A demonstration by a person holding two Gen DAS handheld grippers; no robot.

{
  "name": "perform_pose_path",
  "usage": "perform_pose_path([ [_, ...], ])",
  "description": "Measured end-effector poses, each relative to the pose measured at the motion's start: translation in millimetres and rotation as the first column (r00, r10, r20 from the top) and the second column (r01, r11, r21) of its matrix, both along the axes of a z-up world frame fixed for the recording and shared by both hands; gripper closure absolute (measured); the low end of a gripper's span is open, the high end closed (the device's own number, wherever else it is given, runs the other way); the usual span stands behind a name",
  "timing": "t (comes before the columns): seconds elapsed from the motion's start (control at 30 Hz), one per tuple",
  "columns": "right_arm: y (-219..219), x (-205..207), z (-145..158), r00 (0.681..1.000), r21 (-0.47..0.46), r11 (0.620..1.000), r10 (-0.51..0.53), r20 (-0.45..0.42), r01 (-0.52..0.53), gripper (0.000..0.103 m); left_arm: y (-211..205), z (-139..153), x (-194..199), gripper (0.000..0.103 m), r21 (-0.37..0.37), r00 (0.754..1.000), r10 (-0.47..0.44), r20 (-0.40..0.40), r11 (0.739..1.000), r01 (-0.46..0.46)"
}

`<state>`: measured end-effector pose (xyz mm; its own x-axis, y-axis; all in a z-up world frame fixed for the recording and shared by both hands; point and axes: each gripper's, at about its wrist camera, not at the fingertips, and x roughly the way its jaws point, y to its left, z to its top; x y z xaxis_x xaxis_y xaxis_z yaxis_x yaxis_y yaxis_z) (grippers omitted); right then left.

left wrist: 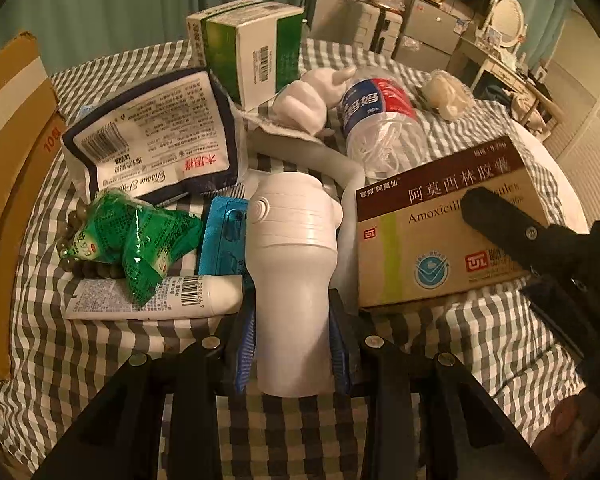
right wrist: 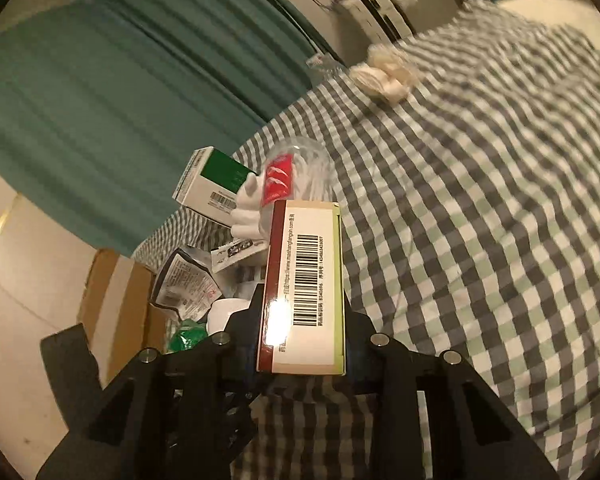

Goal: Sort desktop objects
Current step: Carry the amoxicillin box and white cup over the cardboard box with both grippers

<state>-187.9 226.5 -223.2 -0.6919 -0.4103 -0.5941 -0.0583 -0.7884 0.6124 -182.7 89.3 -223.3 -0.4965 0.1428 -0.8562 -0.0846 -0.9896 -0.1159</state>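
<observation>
My left gripper [left wrist: 293, 344] is shut on a white plastic bottle-shaped device [left wrist: 290, 264], its blue pads [left wrist: 245, 340] pressing both sides. My right gripper [right wrist: 304, 320] is shut on a brown and cream Amoxicillin box [right wrist: 304, 292], held on edge above the checked cloth. In the left wrist view the same box [left wrist: 440, 232] is at the right with a black right finger [left wrist: 496, 216] across its face. A pile lies beyond: a tissue pack [left wrist: 152, 136], green sachets [left wrist: 140, 236], a white tube [left wrist: 156, 296], a blue blister pack [left wrist: 220, 240].
A green and white box [left wrist: 248, 48] stands at the back, next to a white hand-shaped figure [left wrist: 308, 96] and a crushed clear water bottle [left wrist: 380, 120]. A cardboard box [left wrist: 12, 184] borders the left. A wrapped pale object [left wrist: 448, 92] lies far right on the checked cloth [right wrist: 480, 200].
</observation>
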Motion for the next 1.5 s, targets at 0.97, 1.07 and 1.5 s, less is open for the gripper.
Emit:
perform_pose_path([
  [0.97, -51, 87, 115, 0.982, 0.422, 0.904, 0.009, -0.188, 0.073, 0.074, -44, 105, 53, 0.071, 0.027, 0.986, 0.006, -0.169, 1.000, -0.002],
  [1.07, -63, 94, 130, 0.978, 0.447, 0.892, 0.030, -0.207, 0.068, 0.074, -53, 118, 61, 0.071, 0.030, 0.980, 0.010, -0.196, 1.000, -0.004],
  [1.5, -104, 131, 188, 0.952, 0.442, 0.897, 0.118, -0.282, 0.020, 0.074, -97, 189, 91, 0.070, 0.034, 0.948, 0.045, -0.316, 0.999, -0.036],
])
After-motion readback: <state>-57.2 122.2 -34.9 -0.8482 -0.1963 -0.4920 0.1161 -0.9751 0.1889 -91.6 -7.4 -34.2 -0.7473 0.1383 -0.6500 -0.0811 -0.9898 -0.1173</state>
